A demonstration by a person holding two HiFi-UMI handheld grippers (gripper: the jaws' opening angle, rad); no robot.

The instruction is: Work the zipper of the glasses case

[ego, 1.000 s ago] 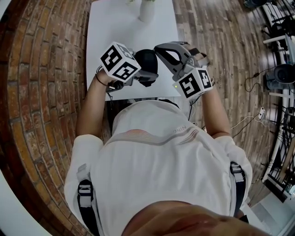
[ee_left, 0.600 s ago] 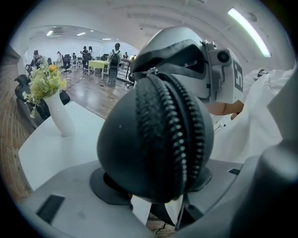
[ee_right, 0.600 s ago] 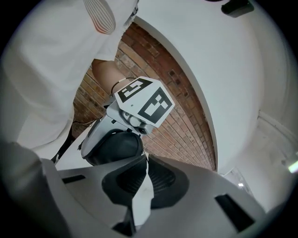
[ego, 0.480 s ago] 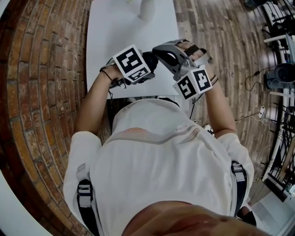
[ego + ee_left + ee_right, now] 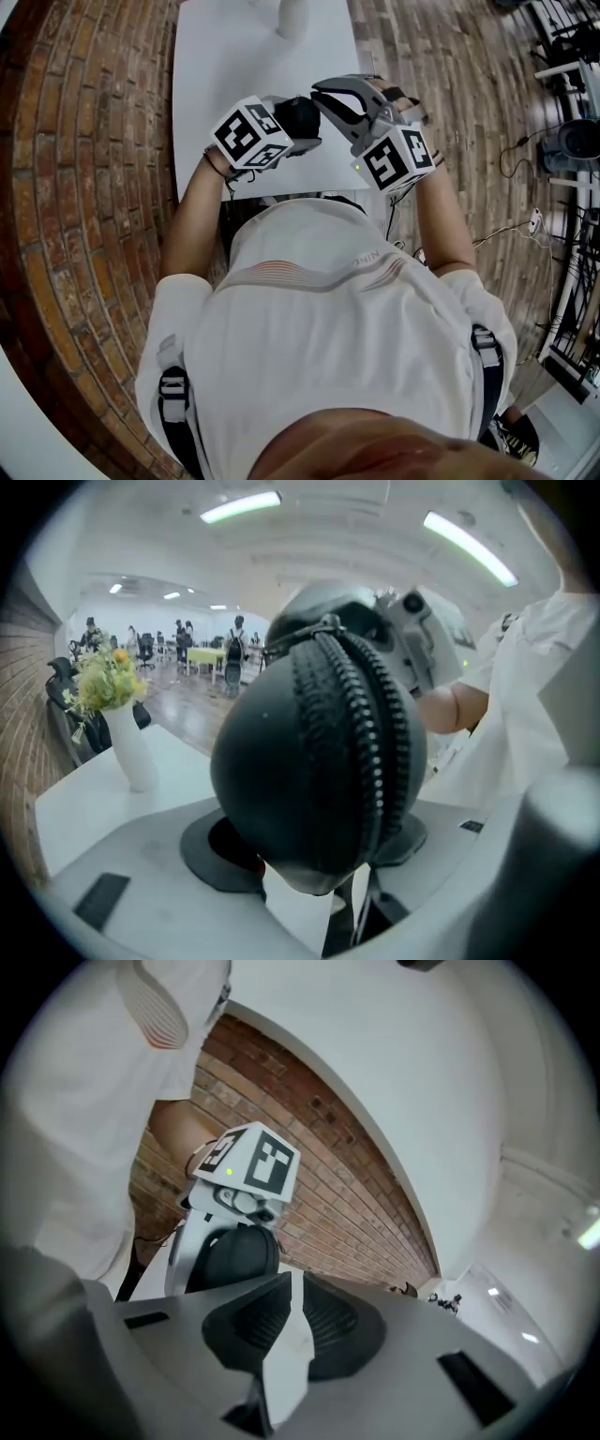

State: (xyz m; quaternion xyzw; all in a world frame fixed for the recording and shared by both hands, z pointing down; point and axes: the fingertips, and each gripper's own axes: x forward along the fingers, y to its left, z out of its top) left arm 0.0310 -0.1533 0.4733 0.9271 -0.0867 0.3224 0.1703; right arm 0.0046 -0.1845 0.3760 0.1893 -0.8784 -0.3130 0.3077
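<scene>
The black glasses case (image 5: 319,761) fills the left gripper view, its zipper (image 5: 361,714) running down the side that faces me. My left gripper (image 5: 314,860) is shut on the case and holds it over the white table (image 5: 225,66). In the head view the case (image 5: 300,114) sits between the left gripper (image 5: 286,131) and the right gripper (image 5: 326,96). The right gripper (image 5: 292,1288) points at the case (image 5: 239,1255). Its jaws have just been opening to a narrow slit, with nothing between the pads.
A white vase (image 5: 131,752) of yellow flowers stands at the far end of the table, also seen in the head view as the vase (image 5: 292,19). Brick floor (image 5: 84,187) lies left of the table. My torso is close to the near edge.
The left gripper rolled and shifted slightly with the case. The right gripper stayed nearly where it was.
</scene>
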